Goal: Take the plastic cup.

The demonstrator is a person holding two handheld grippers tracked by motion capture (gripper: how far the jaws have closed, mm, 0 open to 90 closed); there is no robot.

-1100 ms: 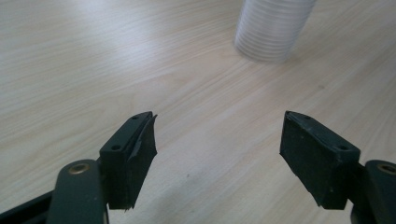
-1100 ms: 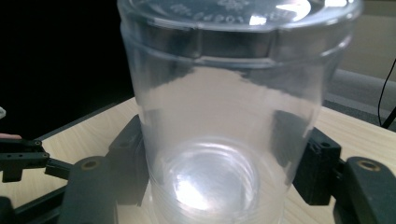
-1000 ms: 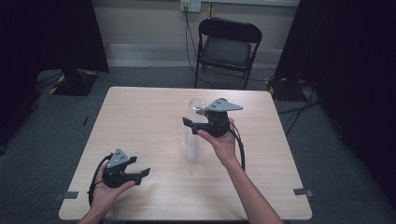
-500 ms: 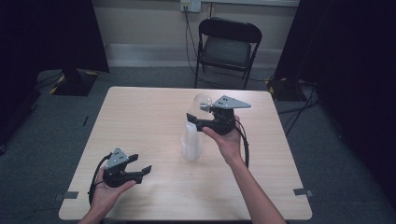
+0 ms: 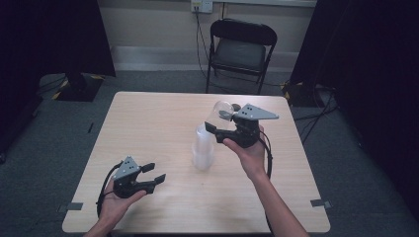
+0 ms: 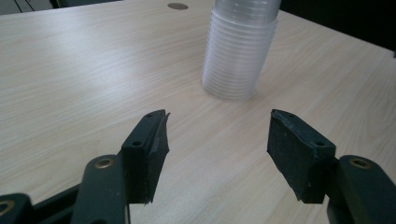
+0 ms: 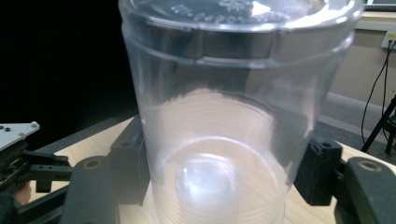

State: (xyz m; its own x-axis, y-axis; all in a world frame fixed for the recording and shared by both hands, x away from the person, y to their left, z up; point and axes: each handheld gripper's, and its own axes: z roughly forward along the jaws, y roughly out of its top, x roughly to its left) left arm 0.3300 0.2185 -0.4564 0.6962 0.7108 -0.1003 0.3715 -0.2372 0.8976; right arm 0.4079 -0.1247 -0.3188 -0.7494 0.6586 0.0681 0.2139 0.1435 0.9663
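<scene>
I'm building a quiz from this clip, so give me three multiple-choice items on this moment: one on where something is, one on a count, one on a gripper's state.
1. Where is the stack of clear cups?
A. On the table, near its middle
B. On the folding chair
C. On the floor

2. How many cups does the right gripper hold?
A. None
B. One
C. Three

3. How does the left gripper stand?
A. Shut on a cup
B. Shut on nothing
C. Open, holding nothing

Answers:
1 A: the high view shows the stack standing on the wooden top.
2 B: a single clear cup sits between the jaws in the right gripper view.
3 C: its jaws stand wide apart over bare wood in the left gripper view.
</scene>
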